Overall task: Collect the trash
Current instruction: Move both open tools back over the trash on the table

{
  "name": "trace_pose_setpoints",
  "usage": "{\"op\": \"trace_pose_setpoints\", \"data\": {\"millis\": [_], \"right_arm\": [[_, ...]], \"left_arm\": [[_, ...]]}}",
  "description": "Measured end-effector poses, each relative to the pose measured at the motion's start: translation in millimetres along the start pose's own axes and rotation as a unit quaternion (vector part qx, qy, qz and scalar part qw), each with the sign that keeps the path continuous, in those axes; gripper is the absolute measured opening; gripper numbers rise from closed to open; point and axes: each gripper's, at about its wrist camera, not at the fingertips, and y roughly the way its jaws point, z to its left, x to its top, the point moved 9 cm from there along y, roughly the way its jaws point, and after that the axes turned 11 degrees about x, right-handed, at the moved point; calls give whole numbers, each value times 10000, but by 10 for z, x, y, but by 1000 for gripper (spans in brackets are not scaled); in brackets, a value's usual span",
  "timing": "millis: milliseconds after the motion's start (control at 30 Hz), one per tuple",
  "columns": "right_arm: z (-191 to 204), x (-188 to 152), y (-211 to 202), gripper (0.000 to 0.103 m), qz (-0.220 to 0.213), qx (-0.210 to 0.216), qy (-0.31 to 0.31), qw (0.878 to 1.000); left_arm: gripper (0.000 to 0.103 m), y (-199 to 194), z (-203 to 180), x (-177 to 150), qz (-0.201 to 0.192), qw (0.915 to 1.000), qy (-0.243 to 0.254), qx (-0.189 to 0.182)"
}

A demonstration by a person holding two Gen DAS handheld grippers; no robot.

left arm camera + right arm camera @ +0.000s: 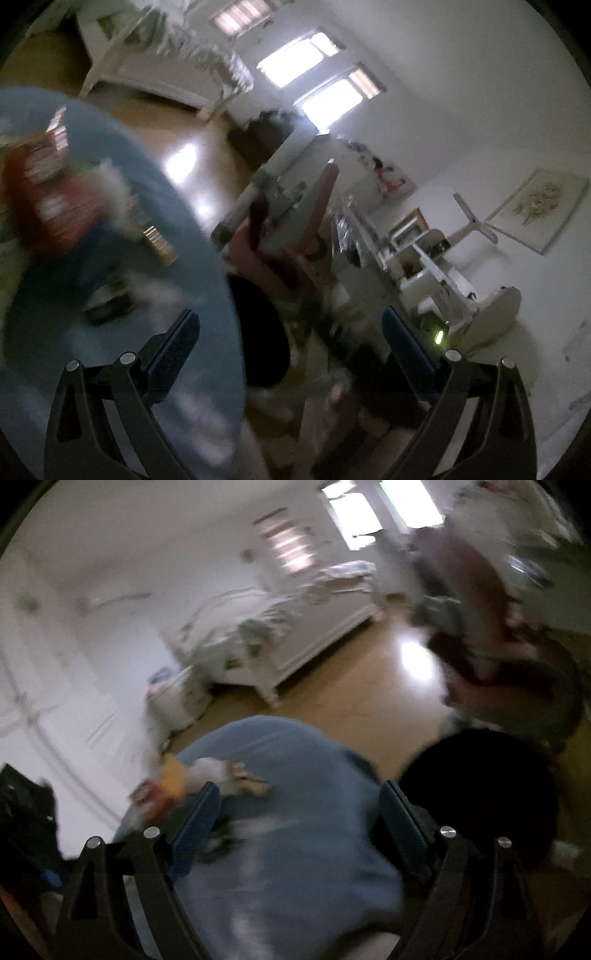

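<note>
Holding both hand-held grippers over a round table with a pale blue top [295, 849], you had the left gripper [291, 332] spread wide with nothing between its dark blue pads, and the right gripper [299, 805] likewise open and empty. Blurred trash lay on the blue top: red and white crumpled wrappers [48, 199] at the table's left part in the left wrist view, and an orange and white scrap [177, 775] just beyond your right gripper's left pad. A black rounded object [480, 794] sat beside the table.

The left gripper [291, 332] stood wide open, the right gripper [299, 805] likewise (nothing between either's jaws), both pointing somewhat downward.
</note>
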Motion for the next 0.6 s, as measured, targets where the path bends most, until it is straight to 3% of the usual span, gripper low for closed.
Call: {"op": "trace_pose_setpoints", "data": {"millis": [67, 100, 167, 200, 233, 300, 333, 367, 467, 500, 567, 600], "right_arm": [[319, 2, 150, 86, 138, 198, -275, 9993], [485, -6, 236, 86, 224, 296, -419, 9984], [769, -30, 385, 86, 365, 464, -660, 9961], [889, -43, 454, 86, 431, 546, -755, 9947], [1045, -64, 555, 86, 540, 682, -867, 9924], [1273, -105, 701, 86, 702, 864, -1021, 9885], [1385, -115, 785, 86, 775, 927, -1121, 9863], [1482, -120, 862, 86, 847, 991, -1237, 9837], [1719, -158, 1123, 86, 1103, 1081, -1604, 9749], [1770, -179, 1210, 86, 1207, 1080, -1719, 9717], [1837, -205, 1388, 86, 1415, 1079, -1912, 9653], [1862, -224, 1466, 86, 1515, 1108, -1982, 9620]], "left_arm": [[98, -219, 181, -1, -57, 9951, 730, 658], [98, -355, 303, 54, -283, 9846, 1233, 1210], [98, -567, 594, 190, -561, 9487, 1957, 2419], [98, -662, 733, 274, -634, 9272, 2237, 2936], [98, -776, 887, 394, -717, 8999, 2578, 3442], [98, -958, 1112, 623, -956, 8611, 3006, 3988], [98, -1060, 1283, 790, -1068, 8469, 3101, 4187], [98, -1107, 1408, 902, -1072, 8461, 3125, 4183], [98, -1060, 1810, 1266, -816, 8668, 3061, 3852], [98, -1033, 1885, 1294, -721, 8696, 3109, 3768], [98, -908, 2061, 1410, -473, 8668, 3372, 3643], [98, -803, 2124, 1465, -337, 8597, 3582, 3626]]}}
